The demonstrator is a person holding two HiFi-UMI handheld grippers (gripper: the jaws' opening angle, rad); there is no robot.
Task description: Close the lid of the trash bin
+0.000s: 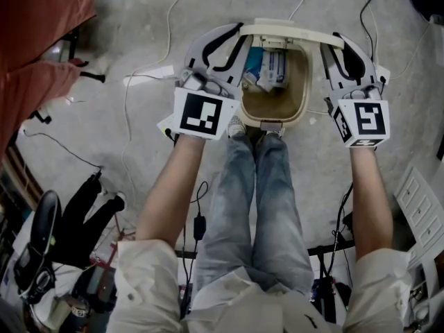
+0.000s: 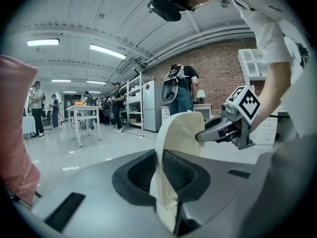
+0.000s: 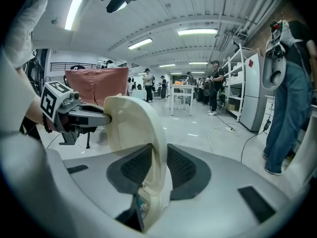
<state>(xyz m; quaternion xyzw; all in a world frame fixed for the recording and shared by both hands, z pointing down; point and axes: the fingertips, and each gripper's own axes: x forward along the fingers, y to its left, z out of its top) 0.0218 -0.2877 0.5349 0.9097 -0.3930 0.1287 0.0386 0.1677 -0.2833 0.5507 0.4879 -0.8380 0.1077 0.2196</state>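
Since both grippers already have the lid, the job now is a matched swing. The left gripper [image 2: 159, 176] is nearly shut, pads pinching the lid's left edge; the right gripper [image 3: 157, 175] does the same on the opposite edge. The cream lid [image 1: 291, 30] stands upright at the far side of the trash bin [image 1: 305, 92], which sits on the floor [image 1: 118, 130] right at the person's shoes [image 1: 237, 126].

To do it well, I'd say: tip both hands toward the body at the same rate, so the lid turns on its hinge w/o twisting. Keep the pinch light, as the edges are thin and curved and could slip. Let go before the jaws get caught btwn lid and rim.

The rubbish [image 1: 272, 68] inside seems to lie below the rim, so it prob. won't block the lid. There's open room on both sides of the bin. The white power strip [image 1: 149, 75] lies off to the left, well apart.
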